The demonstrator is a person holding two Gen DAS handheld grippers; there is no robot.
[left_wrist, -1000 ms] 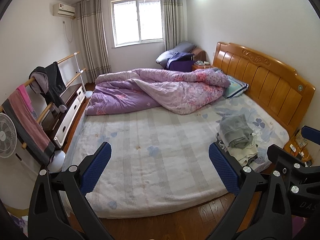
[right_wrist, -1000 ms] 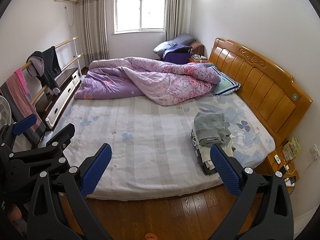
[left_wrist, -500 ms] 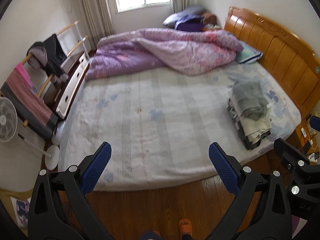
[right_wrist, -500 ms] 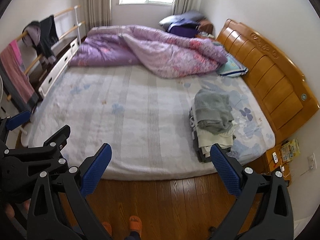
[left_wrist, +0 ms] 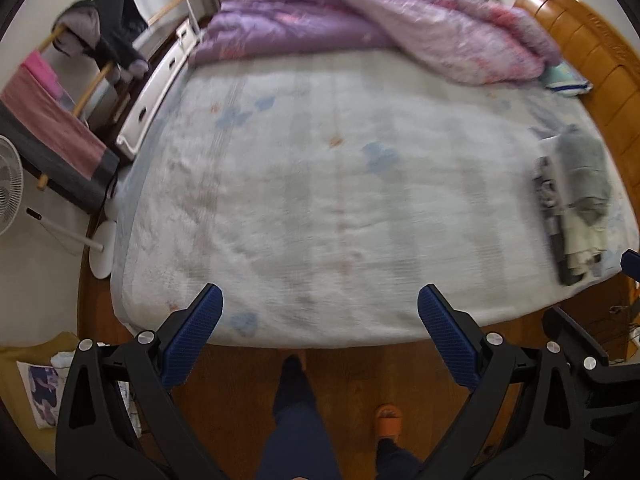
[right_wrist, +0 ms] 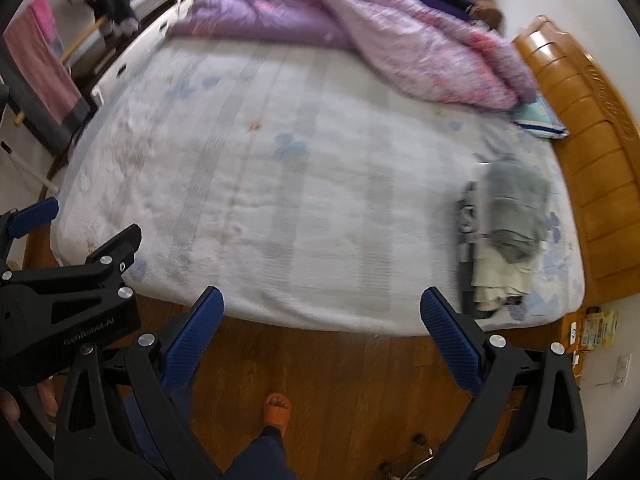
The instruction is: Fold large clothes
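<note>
- The blue pads [left_wrist: 192, 336] of the left gripper [left_wrist: 318, 334] stand wide apart with nothing between them; the right gripper [right_wrist: 320, 334] is spread just as wide and equally empty.
- Both tools hang over the wooden floor [right_wrist: 360, 368] at the foot of the bed [left_wrist: 320, 200], tilted down toward its near edge. The left gripper's black body shows at the left of the right wrist view, so the 2 are held side by side.
- The task's clothes sit as a stack of folded clothes [right_wrist: 504, 236] on the right side of the mattress near the headboard [right_wrist: 592, 184], a grey piece on top, cream and dark layers beneath. Placed off to the side, the stack leaves the middle of the sheet bare, probably as the folding surface.
- A purple quilt [left_wrist: 360, 28] is bunched at the far end, likely pushed back for the same reason.
- No unfolded garment lies on the bed. More clothing hangs on the wooden rack [left_wrist: 80, 92] at the left, and a yellowish bag [left_wrist: 36, 384] sits on the floor by the left gripper; either could hold the next piece, though I cannot tell which.
- Both views are blurred, so finer detail of the stack is unclear.
- The person's legs and orange slippers [right_wrist: 276, 408] stand just short of the bed.
</note>
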